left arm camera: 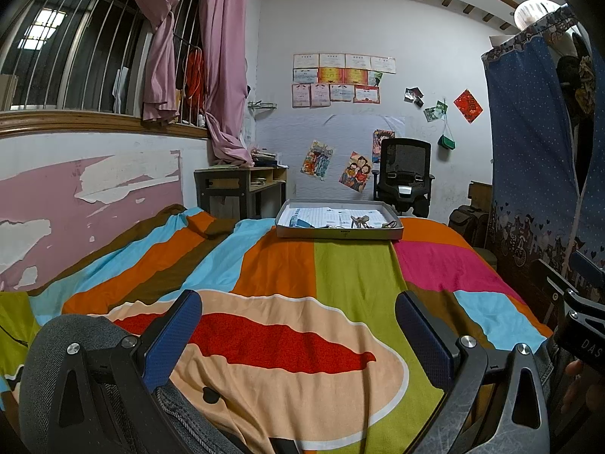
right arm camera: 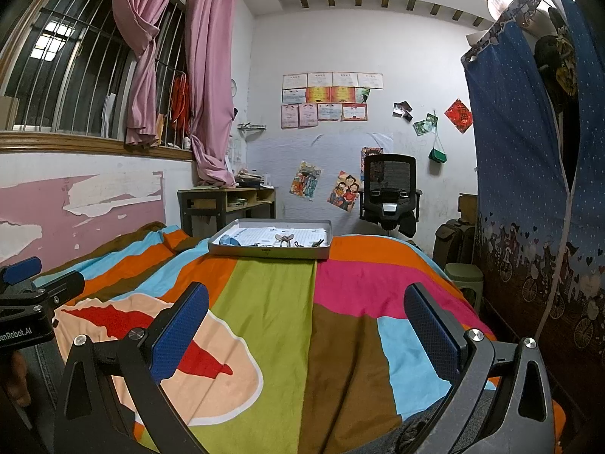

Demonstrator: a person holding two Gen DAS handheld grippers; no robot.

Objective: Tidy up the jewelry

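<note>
A shallow grey tray [left arm camera: 338, 233] [right arm camera: 269, 252] lies far ahead on the striped bed cover. Inside it are printed paper sheets, a blue item [left arm camera: 298, 222] [right arm camera: 229, 241] at its left, and small metal jewelry pieces [left arm camera: 359, 221] [right arm camera: 285, 240] near the middle; details are too small to tell. My left gripper [left arm camera: 298, 304] is open over the near part of the bed, nothing between its blue pads. My right gripper [right arm camera: 306, 299] is likewise open and empty, well short of the tray. Each gripper shows at the edge of the other's view.
The colourful bed cover [left arm camera: 351, 272] [right arm camera: 272, 302] fills the foreground. A wall with a barred window and pink curtains [left arm camera: 223, 75] runs along the left. A desk [left arm camera: 242, 185] and black office chair [left arm camera: 404, 174] stand beyond the bed. A blue fabric wardrobe [right arm camera: 529, 189] stands at the right, with a green stool [right arm camera: 463, 274].
</note>
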